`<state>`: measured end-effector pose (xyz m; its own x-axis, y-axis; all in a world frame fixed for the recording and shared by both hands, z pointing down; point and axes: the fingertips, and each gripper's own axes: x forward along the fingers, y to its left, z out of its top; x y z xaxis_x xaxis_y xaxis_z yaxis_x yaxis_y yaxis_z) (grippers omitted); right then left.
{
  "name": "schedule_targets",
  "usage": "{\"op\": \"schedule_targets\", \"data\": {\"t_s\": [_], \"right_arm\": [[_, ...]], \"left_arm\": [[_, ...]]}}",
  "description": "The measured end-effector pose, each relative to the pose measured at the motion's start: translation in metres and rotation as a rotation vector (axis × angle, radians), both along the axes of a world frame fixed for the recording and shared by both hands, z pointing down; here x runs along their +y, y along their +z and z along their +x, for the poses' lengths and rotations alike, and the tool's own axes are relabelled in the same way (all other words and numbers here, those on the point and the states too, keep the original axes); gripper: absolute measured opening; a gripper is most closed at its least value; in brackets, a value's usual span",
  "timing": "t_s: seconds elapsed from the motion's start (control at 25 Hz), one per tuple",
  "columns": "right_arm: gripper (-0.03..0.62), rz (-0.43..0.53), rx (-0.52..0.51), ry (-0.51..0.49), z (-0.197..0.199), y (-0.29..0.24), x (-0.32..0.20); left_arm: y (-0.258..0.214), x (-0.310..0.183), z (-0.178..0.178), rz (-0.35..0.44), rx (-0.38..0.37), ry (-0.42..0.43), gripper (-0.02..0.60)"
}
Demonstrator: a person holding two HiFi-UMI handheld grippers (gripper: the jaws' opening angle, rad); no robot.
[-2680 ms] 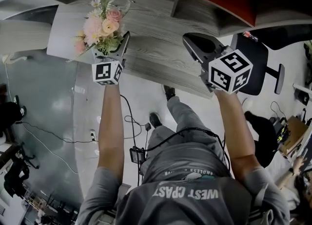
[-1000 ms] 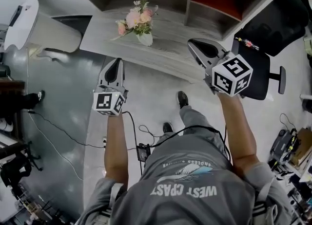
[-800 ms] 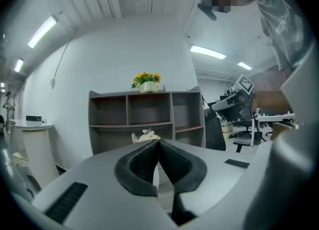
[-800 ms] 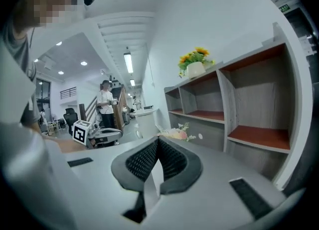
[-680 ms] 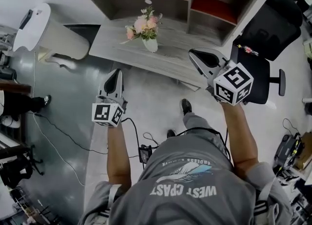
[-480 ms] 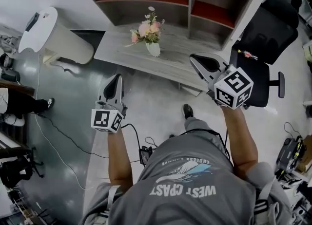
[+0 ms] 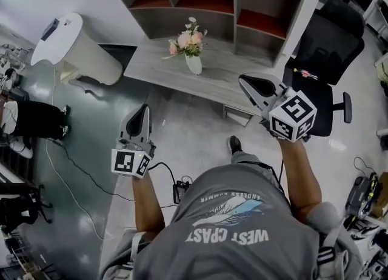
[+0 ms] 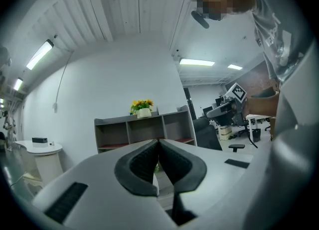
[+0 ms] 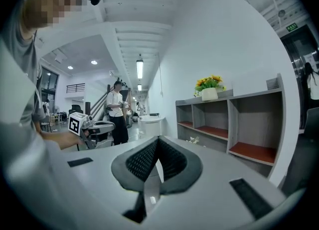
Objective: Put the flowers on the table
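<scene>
A bunch of pink and cream flowers in a white vase (image 7: 191,46) stands upright on the low grey wooden table (image 7: 224,82), in the head view. My left gripper (image 7: 143,110) hangs over the floor well short of the table, shut, with nothing between its jaws. The right gripper (image 7: 246,79) is over the table's near right edge, to the right of the vase, also shut and empty. In the left gripper view the pads (image 8: 158,144) meet. The right gripper view shows that gripper's pads (image 9: 157,142) closed together too.
A grey shelf unit with red-floored compartments (image 7: 224,0) stands behind the table, a pot of yellow flowers (image 9: 209,88) on top. A black office chair (image 7: 324,60) is at the right, a white rounded stand (image 7: 76,48) at the left. Cables (image 7: 79,170) cross the floor. A person (image 9: 118,109) stands further off.
The left gripper was at the vase over the table; the vase now stands alone. Both grippers have drawn back from the table, and the table looks smaller and farther away.
</scene>
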<state>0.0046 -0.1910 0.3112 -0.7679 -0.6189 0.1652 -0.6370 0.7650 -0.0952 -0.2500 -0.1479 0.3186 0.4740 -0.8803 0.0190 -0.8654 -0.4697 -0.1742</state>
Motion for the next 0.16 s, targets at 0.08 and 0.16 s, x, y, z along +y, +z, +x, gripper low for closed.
{"op": "schedule_targets", "data": {"t_s": [0.08,0.16], "right_arm": [[0.026,0.001,0.003,0.001,0.001,-0.002,0.008],[0.026,0.000,0.006,0.002,0.002,-0.004,0.016]], "left_arm": [[-0.001,0.010,-0.003,-0.003,0.003,-0.002,0.018],[-0.001,0.019,-0.006,-0.006,0.005,-0.005,0.018]]}}
